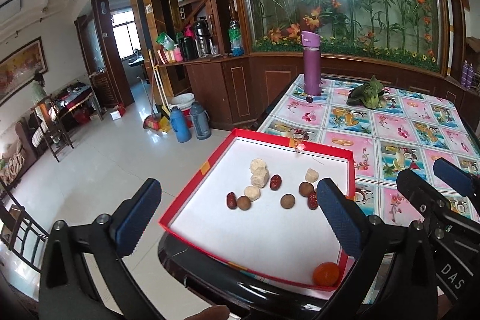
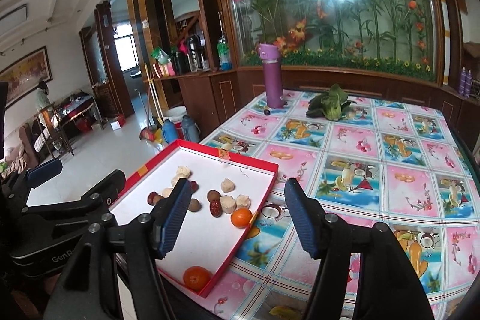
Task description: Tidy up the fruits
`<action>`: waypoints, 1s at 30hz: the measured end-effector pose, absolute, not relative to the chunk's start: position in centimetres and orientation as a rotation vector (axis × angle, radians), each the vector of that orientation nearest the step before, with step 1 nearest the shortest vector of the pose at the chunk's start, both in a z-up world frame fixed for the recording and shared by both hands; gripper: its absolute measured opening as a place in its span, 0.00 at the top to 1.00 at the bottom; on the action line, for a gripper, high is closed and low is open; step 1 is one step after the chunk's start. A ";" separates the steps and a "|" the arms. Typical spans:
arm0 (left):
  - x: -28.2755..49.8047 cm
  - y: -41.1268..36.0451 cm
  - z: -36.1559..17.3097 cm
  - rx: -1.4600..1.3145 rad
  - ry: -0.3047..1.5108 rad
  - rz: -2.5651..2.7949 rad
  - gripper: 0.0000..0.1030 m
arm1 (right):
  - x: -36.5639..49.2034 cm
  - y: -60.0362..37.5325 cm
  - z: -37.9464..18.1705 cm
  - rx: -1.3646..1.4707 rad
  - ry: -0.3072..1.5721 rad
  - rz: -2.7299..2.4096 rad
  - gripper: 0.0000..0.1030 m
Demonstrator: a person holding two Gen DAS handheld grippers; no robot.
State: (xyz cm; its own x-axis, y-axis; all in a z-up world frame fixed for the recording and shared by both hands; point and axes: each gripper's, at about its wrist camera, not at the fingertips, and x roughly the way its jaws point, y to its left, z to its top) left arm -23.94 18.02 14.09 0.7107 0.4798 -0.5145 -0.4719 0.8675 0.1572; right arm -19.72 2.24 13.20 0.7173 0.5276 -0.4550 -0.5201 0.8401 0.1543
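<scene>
Both the left gripper (image 1: 237,218) and right gripper (image 2: 237,218) are hanging wide open, empty; I'd be lowering squarely over the orange (image 2: 241,217) at the box's (image 2: 210,288) three o'clock.

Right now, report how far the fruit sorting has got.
Done: two oranges, red dates, brown longans and pale chunks all lie in the red box, still mixed. In hand: nothing; the left gripper and right gripper are both open. Left: grouping them by kind, and perhaps the small dark fruit beside the purple bottle.
</scene>
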 end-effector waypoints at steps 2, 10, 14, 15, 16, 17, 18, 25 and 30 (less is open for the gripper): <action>-24.4 18.0 14.4 0.012 0.577 0.541 0.00 | -20.1 2.2 13.3 0.016 0.496 0.585 0.37; -26.5 18.6 15.1 0.002 0.533 0.520 0.00 | -21.3 2.7 13.9 0.000 0.443 0.598 0.35; -26.9 19.7 14.9 -0.024 0.527 0.500 0.00 | -21.5 3.3 13.9 -0.007 0.435 0.608 0.34; -27.0 19.9 14.9 -0.031 0.527 0.500 0.00 | -21.4 3.4 13.9 -0.009 0.433 0.606 0.34; -27.1 20.2 14.9 -0.040 0.526 0.505 0.00 | -21.4 3.6 13.9 -0.010 0.431 0.605 0.34; -27.1 20.4 14.9 -0.048 0.524 0.511 0.00 | -21.5 3.8 13.9 -0.012 0.431 0.605 0.34; -27.2 20.7 15.0 -0.055 0.525 0.521 0.00 | -21.5 4.0 13.9 -0.016 0.433 0.606 0.34; -27.4 22.5 15.1 -0.101 0.511 0.552 0.00 | -21.3 5.0 13.9 -0.027 0.440 0.607 0.34; -27.3 23.4 14.9 -0.116 0.518 0.562 0.00 | -21.2 5.6 14.0 -0.023 0.453 0.614 0.34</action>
State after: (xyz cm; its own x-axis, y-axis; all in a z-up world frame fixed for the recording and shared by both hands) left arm -27.30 23.40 14.92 0.7222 0.4792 -0.4988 -0.5363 0.8434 0.0339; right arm -21.18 5.59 13.96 0.7227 0.5513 -0.4169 -0.5610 0.8202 0.1119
